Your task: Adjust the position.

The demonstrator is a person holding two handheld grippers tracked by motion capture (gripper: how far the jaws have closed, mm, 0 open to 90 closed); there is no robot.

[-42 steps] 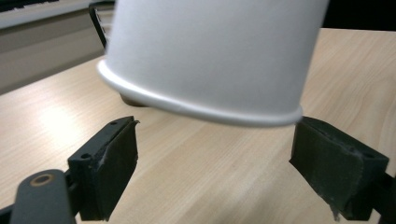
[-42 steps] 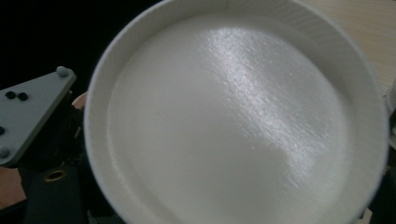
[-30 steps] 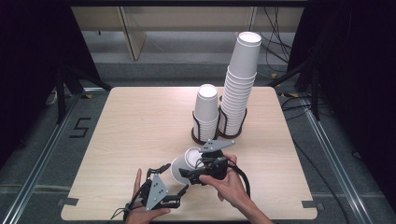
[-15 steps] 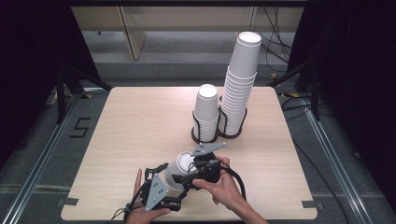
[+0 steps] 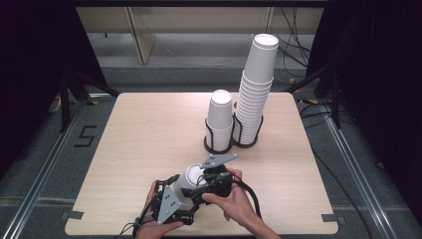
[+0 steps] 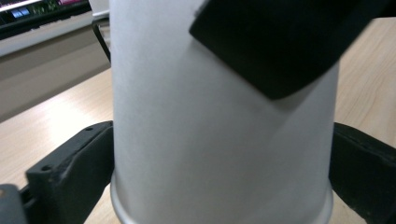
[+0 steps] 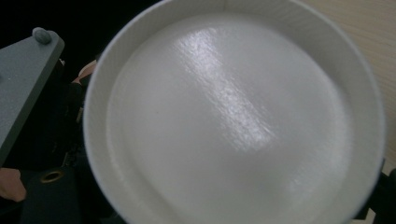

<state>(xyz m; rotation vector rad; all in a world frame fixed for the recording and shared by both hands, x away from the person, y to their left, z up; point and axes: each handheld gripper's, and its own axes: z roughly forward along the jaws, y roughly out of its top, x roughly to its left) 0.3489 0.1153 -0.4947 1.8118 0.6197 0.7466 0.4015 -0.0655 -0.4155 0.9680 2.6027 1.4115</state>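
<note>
A white paper cup [image 5: 191,176] hangs base-up over the front of the table, held between both grippers. My left gripper [image 5: 175,195] is shut on it near the rim. In the left gripper view its two black jaws press the sides of the cup [image 6: 210,130]. My right gripper [image 5: 203,182] is shut on the cup's upper part from the right, and one of its fingers [image 6: 280,42] lies across the cup wall. The right gripper view looks straight at the cup's recessed base [image 7: 233,116].
A short stack of upturned cups [image 5: 220,115] and a tall stack [image 5: 256,84] stand in black wire holders [image 5: 219,144] at the table's middle right. The light wooden table [image 5: 139,134] is bare to the left. The left gripper's grey plate [image 7: 23,79] is close by.
My right gripper has carried the cup left and nearer to the left gripper. The cup now sits between the left jaws, which earlier stood apart from it.
</note>
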